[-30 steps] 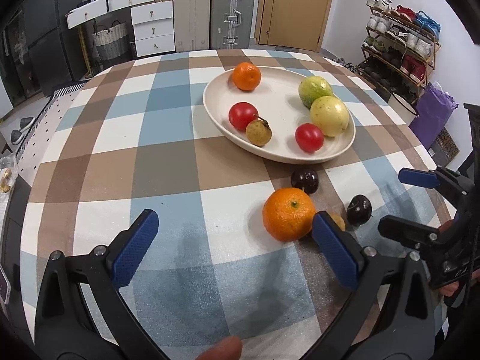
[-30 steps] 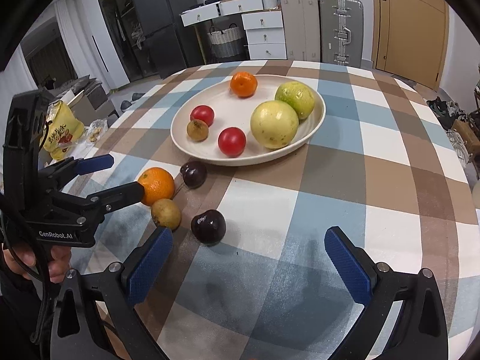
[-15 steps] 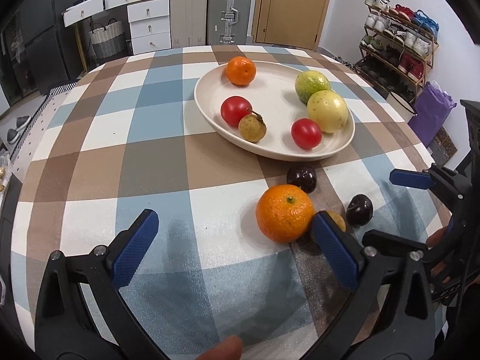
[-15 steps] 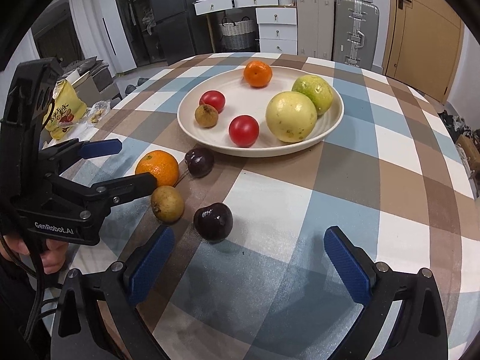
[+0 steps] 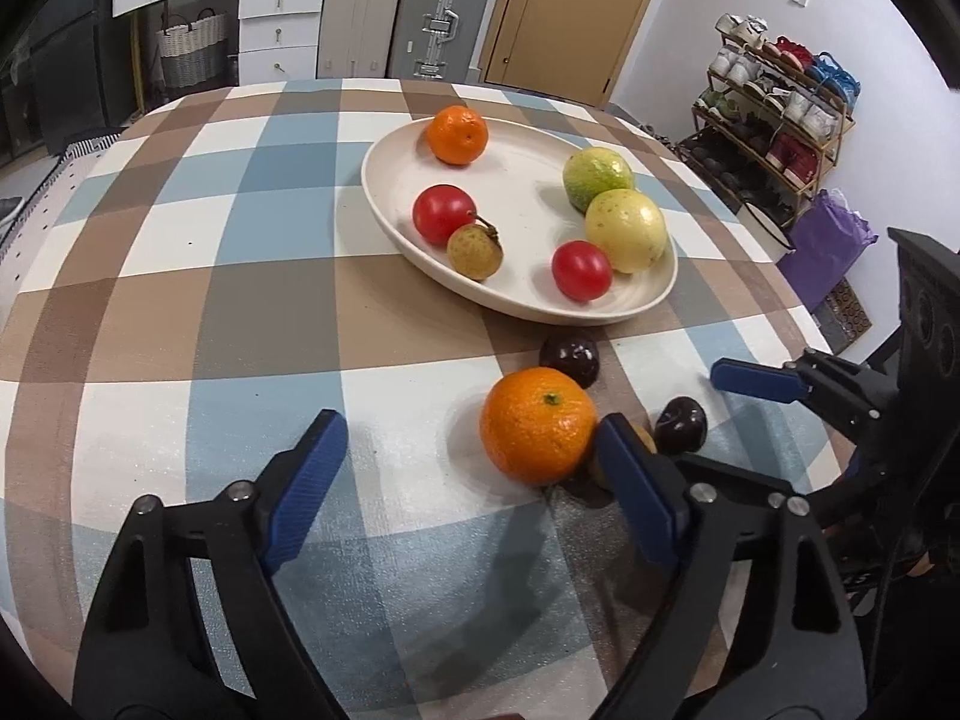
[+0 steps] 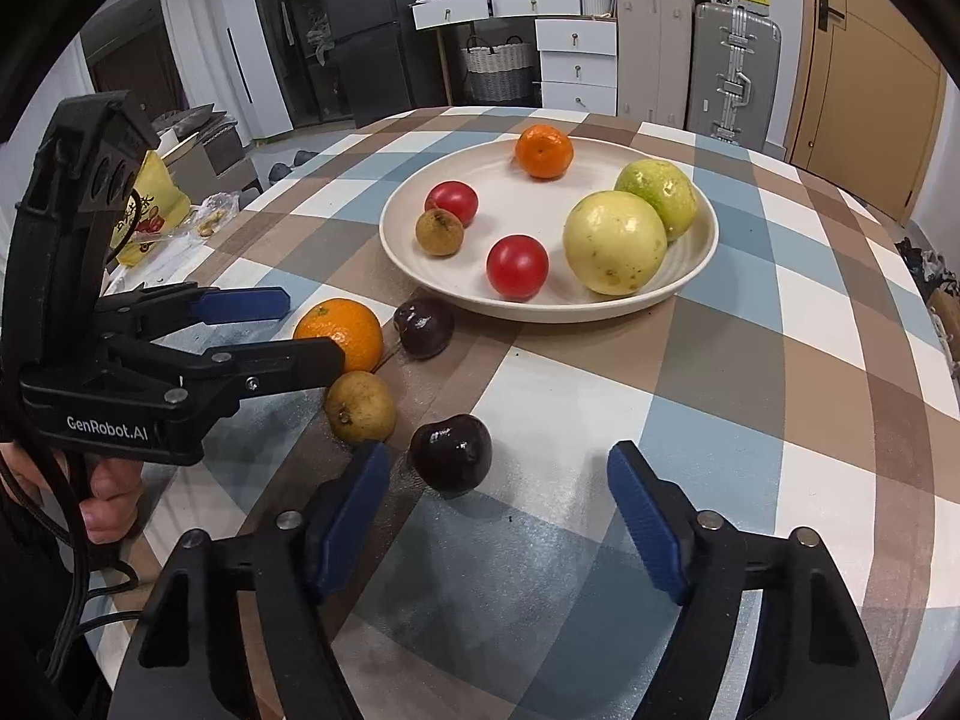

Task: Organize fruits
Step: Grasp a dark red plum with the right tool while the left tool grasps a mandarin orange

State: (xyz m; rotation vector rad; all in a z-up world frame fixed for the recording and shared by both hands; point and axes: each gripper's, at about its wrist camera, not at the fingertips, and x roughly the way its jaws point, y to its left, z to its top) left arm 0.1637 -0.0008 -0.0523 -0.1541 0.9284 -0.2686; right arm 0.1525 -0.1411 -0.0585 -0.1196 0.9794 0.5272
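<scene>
A cream plate point(image 5: 384, 192) point(image 6: 690, 282) holds an orange, two tomatoes, a longan and two pale green-yellow fruits. On the checked cloth lie a loose orange point(image 5: 537, 426) point(image 6: 342, 333), a brown longan point(image 6: 360, 407), and two dark plums point(image 5: 570, 357) point(image 6: 451, 453). My left gripper point(image 5: 468, 462) is open, its right finger beside the loose orange. My right gripper point(image 6: 498, 492) is open, its left finger close to the near plum. Each gripper shows in the other's view.
A yellow snack bag point(image 6: 147, 204) lies at the table's left edge. Beyond the table stand drawers point(image 6: 576, 66), suitcases point(image 5: 447, 18), a door and a shoe rack point(image 5: 774, 114).
Both grippers have moved forward toward the loose fruit. The left one has closed in on the orange, the right one on the near plum. Nothing was grasped.
</scene>
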